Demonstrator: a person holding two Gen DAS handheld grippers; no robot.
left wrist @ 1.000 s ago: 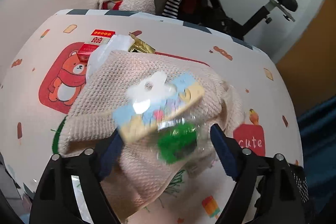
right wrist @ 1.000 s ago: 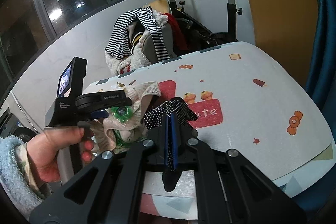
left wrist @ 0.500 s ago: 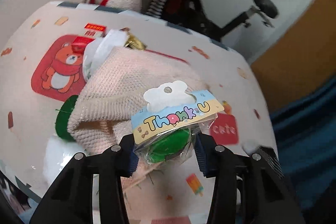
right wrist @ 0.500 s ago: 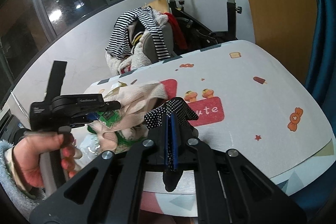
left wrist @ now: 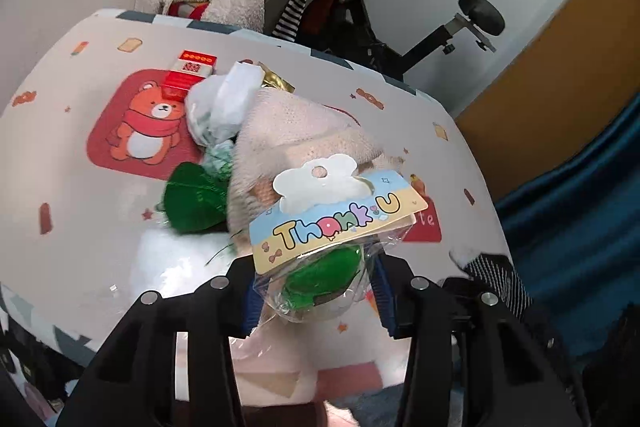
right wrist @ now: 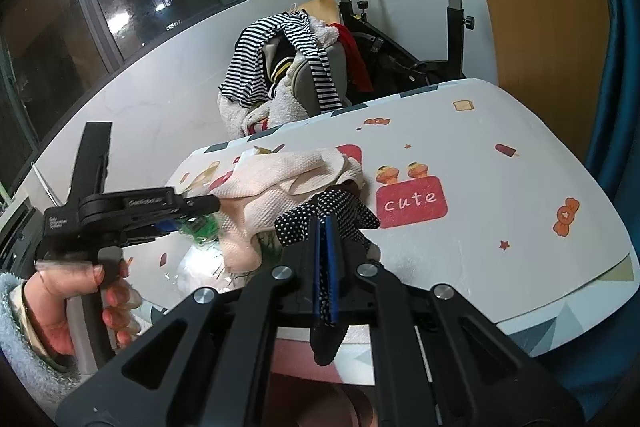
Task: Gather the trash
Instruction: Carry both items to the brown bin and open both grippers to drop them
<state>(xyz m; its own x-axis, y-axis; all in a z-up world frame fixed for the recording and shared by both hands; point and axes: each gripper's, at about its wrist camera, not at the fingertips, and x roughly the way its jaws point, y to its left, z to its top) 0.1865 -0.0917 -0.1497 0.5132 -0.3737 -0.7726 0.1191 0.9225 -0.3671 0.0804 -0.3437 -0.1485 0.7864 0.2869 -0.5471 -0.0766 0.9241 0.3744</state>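
Our left hand-held gripper (left wrist: 316, 297) is clamped on the clear "Thank U" packet (left wrist: 320, 259), lifted off the desk (left wrist: 72, 155). Pink towel (left wrist: 296, 135) sits at its 12 o'clock. Our right hand-held gripper (right wrist: 326, 267) is pinched together on a polka-dot cloth (right wrist: 328, 211).

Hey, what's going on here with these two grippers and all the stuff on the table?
A person is clearing trash off a cartoon-print table with a hand-held gripper in each hand. The left hand-held gripper is closed on a clear packet with a "Thank U" card and something green inside, held above a pink cloth. The right hand-held gripper is shut on a black, white-dotted piece of fabric. A red box, a crumpled white wrapper and a green scrap lie on the table.
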